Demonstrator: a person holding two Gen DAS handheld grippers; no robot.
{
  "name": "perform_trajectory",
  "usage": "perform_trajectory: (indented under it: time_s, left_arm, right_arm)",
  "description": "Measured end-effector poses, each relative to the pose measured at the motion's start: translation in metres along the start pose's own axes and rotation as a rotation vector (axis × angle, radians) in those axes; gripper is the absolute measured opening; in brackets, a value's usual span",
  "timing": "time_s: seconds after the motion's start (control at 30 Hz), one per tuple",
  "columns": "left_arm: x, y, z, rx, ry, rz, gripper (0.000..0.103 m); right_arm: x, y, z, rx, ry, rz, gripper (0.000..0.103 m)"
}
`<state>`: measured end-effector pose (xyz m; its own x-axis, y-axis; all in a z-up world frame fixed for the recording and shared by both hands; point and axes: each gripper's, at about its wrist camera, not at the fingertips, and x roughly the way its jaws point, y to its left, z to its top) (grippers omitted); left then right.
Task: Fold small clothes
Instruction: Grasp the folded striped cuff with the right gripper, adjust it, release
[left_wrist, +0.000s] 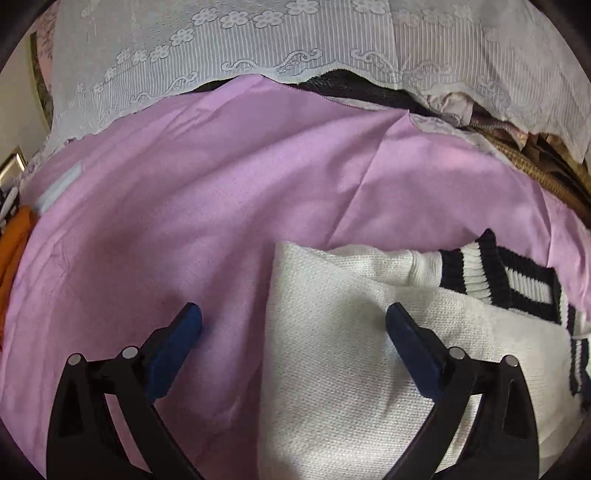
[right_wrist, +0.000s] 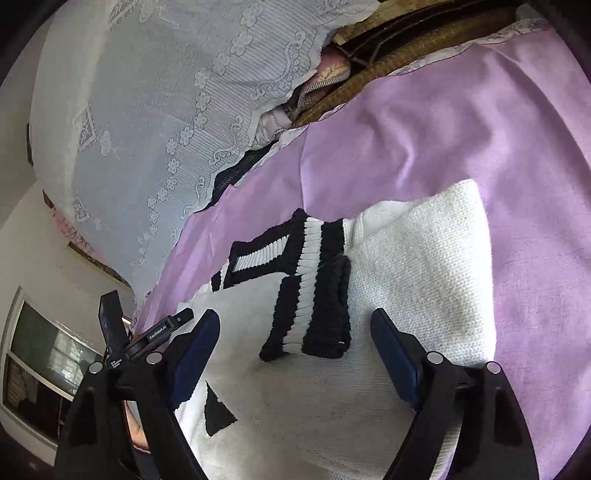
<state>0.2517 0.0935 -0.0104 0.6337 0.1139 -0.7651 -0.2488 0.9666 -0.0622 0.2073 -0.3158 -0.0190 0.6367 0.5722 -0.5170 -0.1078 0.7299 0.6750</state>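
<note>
Sweater (right_wrist: 417, 258), white knit with black-striped cuffs, lies partly folded on the purple sheet (left_wrist: 184, 206). Both the left gripper (left_wrist: 293, 325) and right gripper (right_wrist: 295, 328) are held above it, jaws spread and empty. The fold is judged midway; the edge at 12 o'clock needs gripping next.

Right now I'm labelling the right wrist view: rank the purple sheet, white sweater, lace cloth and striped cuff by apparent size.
1. purple sheet and lace cloth, too alike to rank
2. white sweater, enlarged by nearness
3. striped cuff
</note>
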Motion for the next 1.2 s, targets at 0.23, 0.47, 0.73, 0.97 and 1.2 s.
perform_trajectory:
  time_s: [0.23, 0.47, 0.73, 0.97, 1.2]
  left_arm:
    - [-0.045, 0.012, -0.023, 0.14, -0.153, 0.008, 0.098]
    - [-0.044, 0.034, -0.028, 0.074, -0.126, -0.063, 0.098]
    - [-0.065, 0.037, -0.043, 0.03, -0.151, -0.129, 0.098]
    - [-0.058, 0.012, -0.052, 0.145, -0.132, -0.052, 0.098]
    - [-0.055, 0.009, -0.053, 0.163, -0.121, -0.039, 0.098]
  right_arm:
    - [-0.01, 0.004, 0.002, 0.081, 0.004, 0.058, 0.086]
    - [0.007, 0.009, -0.005, 0.068, 0.009, -0.024, 0.078]
    - [-0.009, 0.001, 0.001, 0.077, -0.081, -0.024, 0.009]
    - [-0.017, -0.001, 0.0, 0.048, -0.081, -0.103, 0.009]
    - [-0.02, 0.008, -0.001, 0.009, -0.088, -0.139, 0.017]
